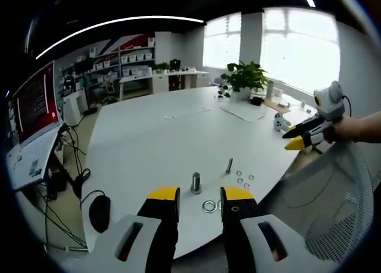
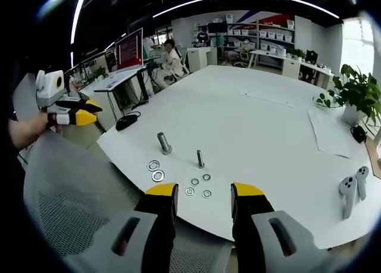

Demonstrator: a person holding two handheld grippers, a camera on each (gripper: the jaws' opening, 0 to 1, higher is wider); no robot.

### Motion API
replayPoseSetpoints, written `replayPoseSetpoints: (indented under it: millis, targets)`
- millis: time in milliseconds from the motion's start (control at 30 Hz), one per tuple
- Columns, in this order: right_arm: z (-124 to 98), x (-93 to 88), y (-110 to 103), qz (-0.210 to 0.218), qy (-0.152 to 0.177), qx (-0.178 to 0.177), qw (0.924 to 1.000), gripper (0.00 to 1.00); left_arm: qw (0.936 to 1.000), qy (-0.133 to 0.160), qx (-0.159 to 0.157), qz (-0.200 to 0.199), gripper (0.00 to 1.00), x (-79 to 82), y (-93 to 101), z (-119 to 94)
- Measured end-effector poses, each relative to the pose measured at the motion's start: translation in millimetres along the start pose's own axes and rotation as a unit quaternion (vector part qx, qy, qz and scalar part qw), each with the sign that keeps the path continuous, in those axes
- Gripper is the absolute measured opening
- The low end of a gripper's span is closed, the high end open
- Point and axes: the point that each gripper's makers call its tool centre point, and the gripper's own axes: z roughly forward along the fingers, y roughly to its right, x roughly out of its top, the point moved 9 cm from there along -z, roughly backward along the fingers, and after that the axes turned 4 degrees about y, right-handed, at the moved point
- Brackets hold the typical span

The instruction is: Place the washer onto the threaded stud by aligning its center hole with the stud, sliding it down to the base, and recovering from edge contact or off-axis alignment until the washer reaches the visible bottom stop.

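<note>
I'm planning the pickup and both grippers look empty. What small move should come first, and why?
Probably lower the left gripper onto the large washer lying flat just ahead of its open jaws, beside the thick stud. Neither it nor the right gripper holds anything, and the stud stands upright and bare on the white table, so a washer must be gripped first.

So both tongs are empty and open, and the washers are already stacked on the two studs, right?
Not quite. The washers lie flat on the white table beside the two studs, not on them; the right gripper view shows this. Left tongs and right tongs are indeed open and empty.
</note>
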Motion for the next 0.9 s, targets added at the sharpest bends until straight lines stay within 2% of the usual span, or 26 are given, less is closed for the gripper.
replayPoseSetpoints:
  millis: [267,500,667,900]
  targets:
    - [1.2,-1.2,-0.8,-0.001,-0.009,0.007,0.9999,0.38,1.0,-0.003,0.006,-0.005,0.25,0.0,-1.3,0.5]
    - [1.9,0.7,-3.6,-0.005,-0.002,0.019,0.9998,0.38,0.9999,-0.005,0.009,-0.013,0.25,-0.1,-3.0,1.8]
    - [2.7,-1.2,-5.4,-0.003,-0.008,0.028,0.9996,0.38,0.9993,-0.024,0.023,-0.015,0.26,-4.7,-5.2,3.8]
    - [3.1,-1.6,-7.7,-0.005,-0.008,0.041,0.9991,0.37,0.9983,-0.051,0.027,-0.005,0.26,-9.6,-4.2,6.7]
